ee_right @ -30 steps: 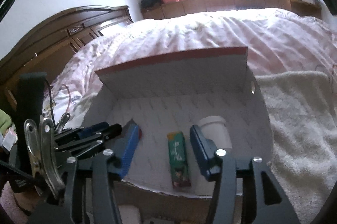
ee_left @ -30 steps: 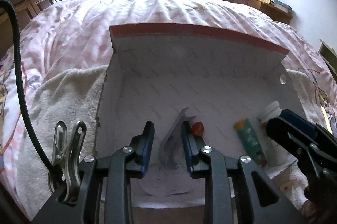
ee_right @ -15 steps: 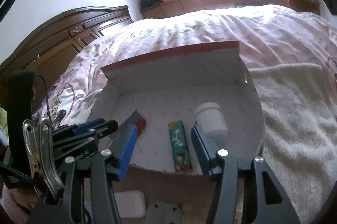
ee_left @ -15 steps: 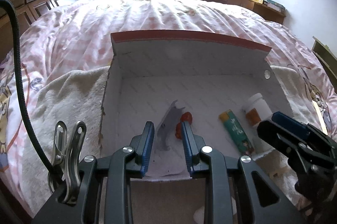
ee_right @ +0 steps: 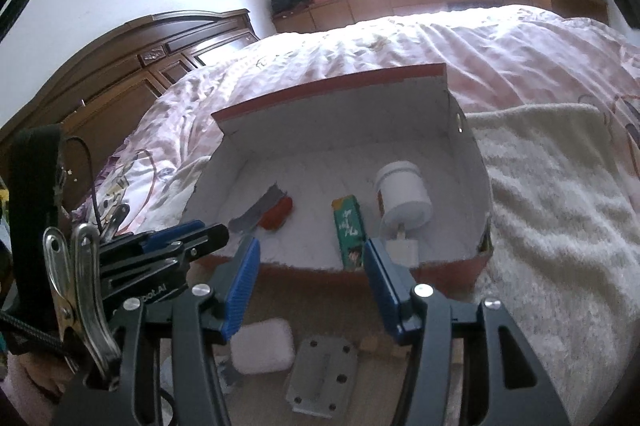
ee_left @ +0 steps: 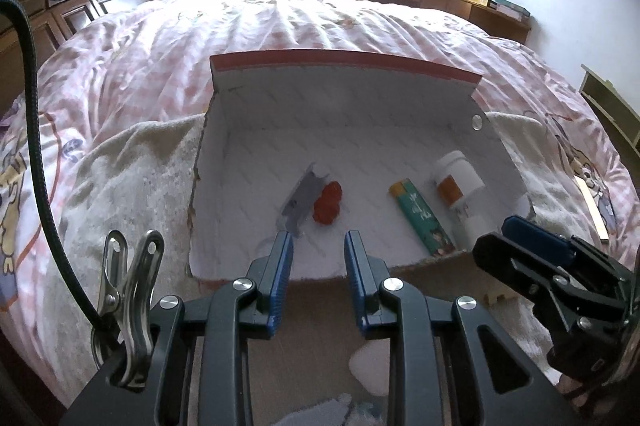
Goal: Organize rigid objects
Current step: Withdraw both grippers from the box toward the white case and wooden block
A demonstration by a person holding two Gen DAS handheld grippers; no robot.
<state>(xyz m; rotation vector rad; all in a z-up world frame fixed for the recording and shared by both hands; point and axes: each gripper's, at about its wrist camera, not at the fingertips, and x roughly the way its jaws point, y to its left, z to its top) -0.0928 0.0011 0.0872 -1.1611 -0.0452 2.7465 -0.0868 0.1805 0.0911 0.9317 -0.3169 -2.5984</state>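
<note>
On the bed, a white box (ee_right: 476, 162) sits open with its red-edged lid standing up behind, and both claws hang just short of its near wall. Left gripper (ee_left: 318, 254): jaws apart, nothing between them. Right gripper (ee_right: 312, 266): jaws spread wider, empty too.

Count what's inside: one grey metal piece (ee_left: 300, 200), one red lump (ee_left: 328, 204) touching it, one green tube box (ee_left: 420, 216), one white bottle (ee_right: 404, 192) lying on its side, one small white plug (ee_right: 404, 248) right by the bottle. Five in the box.

Outside, in front of it, still to go in by my guess: one white pad (ee_right: 262, 346), one grey plate (ee_right: 322, 380) with screw holes, and some small tan bits beside it that I can't make out.

The plate looks stiff, flat and probably the heaviest. It lies low, so I'd pinch it across a short edge; smooth metal may slip. The pad looks light, maybe a bit soft, and easy to take across its width. Nothing here looks fragile.
</note>
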